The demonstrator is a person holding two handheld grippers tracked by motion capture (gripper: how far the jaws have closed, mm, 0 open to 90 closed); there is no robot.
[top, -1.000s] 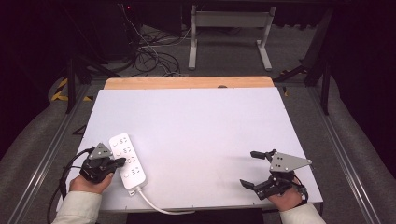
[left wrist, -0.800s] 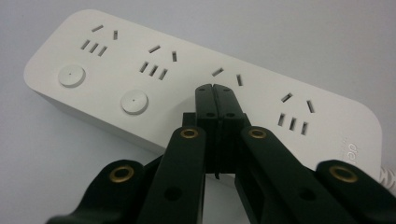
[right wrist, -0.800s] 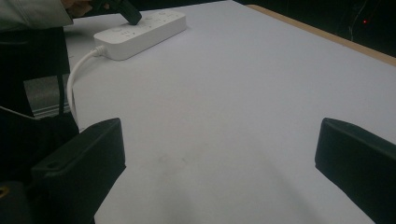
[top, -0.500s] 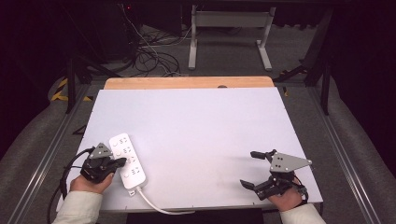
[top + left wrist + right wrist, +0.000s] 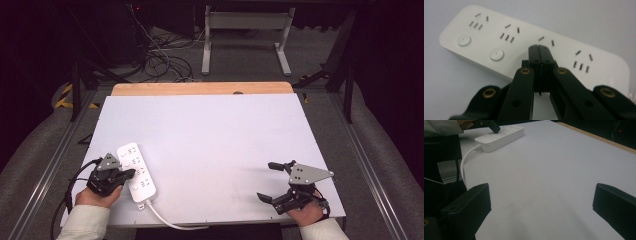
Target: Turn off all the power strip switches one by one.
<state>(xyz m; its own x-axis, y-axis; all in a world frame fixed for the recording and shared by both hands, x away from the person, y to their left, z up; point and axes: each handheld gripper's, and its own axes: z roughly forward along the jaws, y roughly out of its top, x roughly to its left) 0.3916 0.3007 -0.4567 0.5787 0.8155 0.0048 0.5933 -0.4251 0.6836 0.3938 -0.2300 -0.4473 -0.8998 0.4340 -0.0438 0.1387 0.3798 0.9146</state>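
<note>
Your left gripper [image 5: 131,173] sits at the near left of the white table [image 5: 210,135], and its two black jaws are pressed tight together with nothing between them. In the left gripper view the joined tips [image 5: 539,48] rest right on top of the white power strip [image 5: 531,47], touching it at the third set of holes, between the two round buttons on one side and the last set of holes on the other. From above, the power strip [image 5: 136,172] lies flat near the left front corner of the table, slanted a little, with its long side running away from you. Its white cord [image 5: 167,220] comes out of the near end and curls over the front edge of the table.

Your left hand [image 5: 97,196] holds that gripper from behind, and a black cable [image 5: 75,180] loops off to the left of it.

Your right gripper [image 5: 267,181] is over at the near right of the table, well apart from the power strip. Its jaws are spread wide and hold nothing (you can see bare white table between them in the right gripper view). The grey three-cornered plate [image 5: 306,174] sits on top of it. In the right gripper view, the power strip [image 5: 500,135] shows far off at the top left, with the other gripper's dark tip [image 5: 492,126] touching it.

Past the far edge of the table, a strip of wood [image 5: 200,88] shows, and beyond that dark floor with tangled cables [image 5: 160,57].
</note>
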